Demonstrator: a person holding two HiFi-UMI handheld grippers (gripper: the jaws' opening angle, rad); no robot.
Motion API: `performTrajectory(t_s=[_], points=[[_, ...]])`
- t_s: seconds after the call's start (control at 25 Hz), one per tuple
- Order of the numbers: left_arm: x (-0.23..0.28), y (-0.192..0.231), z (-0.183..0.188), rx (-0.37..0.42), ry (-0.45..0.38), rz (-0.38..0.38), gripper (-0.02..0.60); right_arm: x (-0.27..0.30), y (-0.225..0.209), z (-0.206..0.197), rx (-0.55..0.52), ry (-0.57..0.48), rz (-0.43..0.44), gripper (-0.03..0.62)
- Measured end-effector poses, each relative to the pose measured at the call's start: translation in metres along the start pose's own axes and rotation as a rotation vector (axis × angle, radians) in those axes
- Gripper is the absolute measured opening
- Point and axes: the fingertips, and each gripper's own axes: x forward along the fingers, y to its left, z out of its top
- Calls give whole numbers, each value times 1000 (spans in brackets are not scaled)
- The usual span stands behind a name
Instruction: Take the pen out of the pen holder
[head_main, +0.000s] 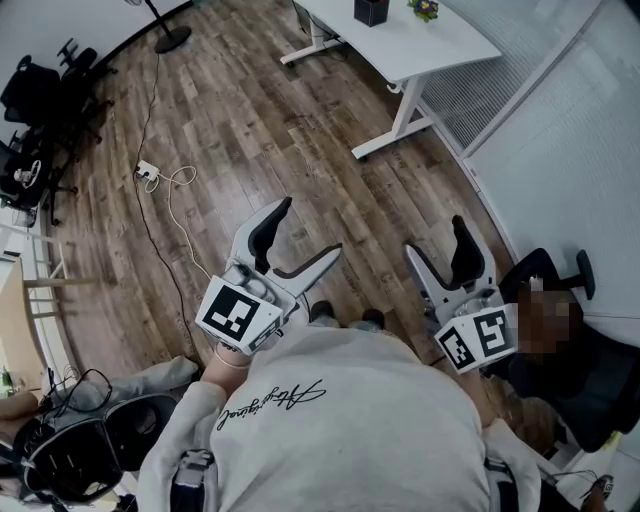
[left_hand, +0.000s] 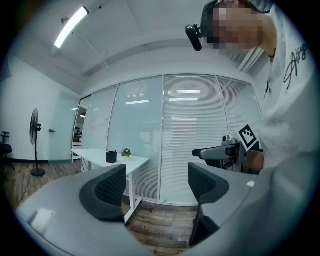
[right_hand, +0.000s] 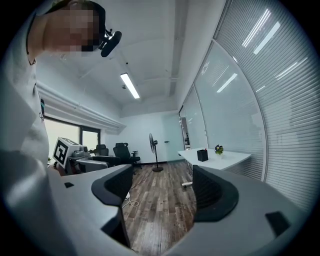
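Note:
A black pen holder (head_main: 371, 11) stands on a white desk (head_main: 430, 45) far across the room; no pen can be made out in it at this distance. It also shows small in the left gripper view as the pen holder (left_hand: 111, 157) and in the right gripper view as the pen holder (right_hand: 202, 155). My left gripper (head_main: 308, 230) (left_hand: 157, 185) is held level in front of my chest, jaws wide apart with nothing between them. My right gripper (head_main: 435, 238) (right_hand: 162, 187) is beside it, also open and empty. Both are far from the desk.
A small potted plant (head_main: 424, 8) sits beside the holder. A standing fan (head_main: 172, 35), a power strip with cable (head_main: 148, 172) and black office chairs (head_main: 40, 90) are to the left on the wood floor. Glass walls with blinds (left_hand: 200, 130) run behind the desk.

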Motion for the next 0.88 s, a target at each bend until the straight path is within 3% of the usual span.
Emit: performTrajectory(t_s=[0.88], points=[[-26, 40, -14, 9, -2, -48, 374, 36, 47, -10, 0, 2, -17, 365]])
